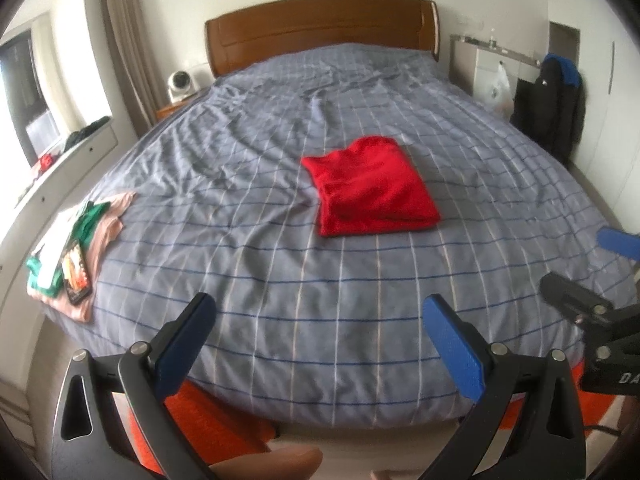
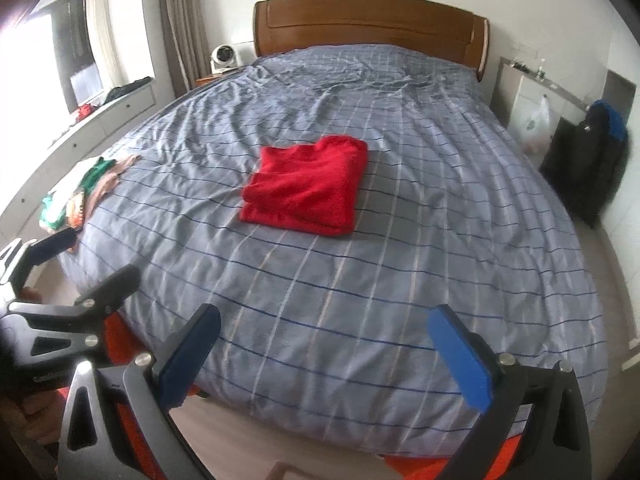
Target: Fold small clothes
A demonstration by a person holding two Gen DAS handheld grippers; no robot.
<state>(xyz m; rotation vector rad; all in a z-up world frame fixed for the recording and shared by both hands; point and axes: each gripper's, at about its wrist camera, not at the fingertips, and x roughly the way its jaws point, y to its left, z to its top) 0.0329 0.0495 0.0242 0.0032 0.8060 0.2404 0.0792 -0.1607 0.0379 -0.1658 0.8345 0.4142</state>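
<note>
A red garment lies folded into a flat rectangle in the middle of the bed; it also shows in the right wrist view. My left gripper is open and empty, held back over the bed's near edge. My right gripper is open and empty too, also over the near edge. The right gripper shows at the right edge of the left wrist view. The left gripper shows at the left edge of the right wrist view.
A pile of green, white and pink clothes lies at the bed's left edge, also in the right wrist view. A wooden headboard stands at the back. A dark jacket hangs at the right. A window ledge runs along the left.
</note>
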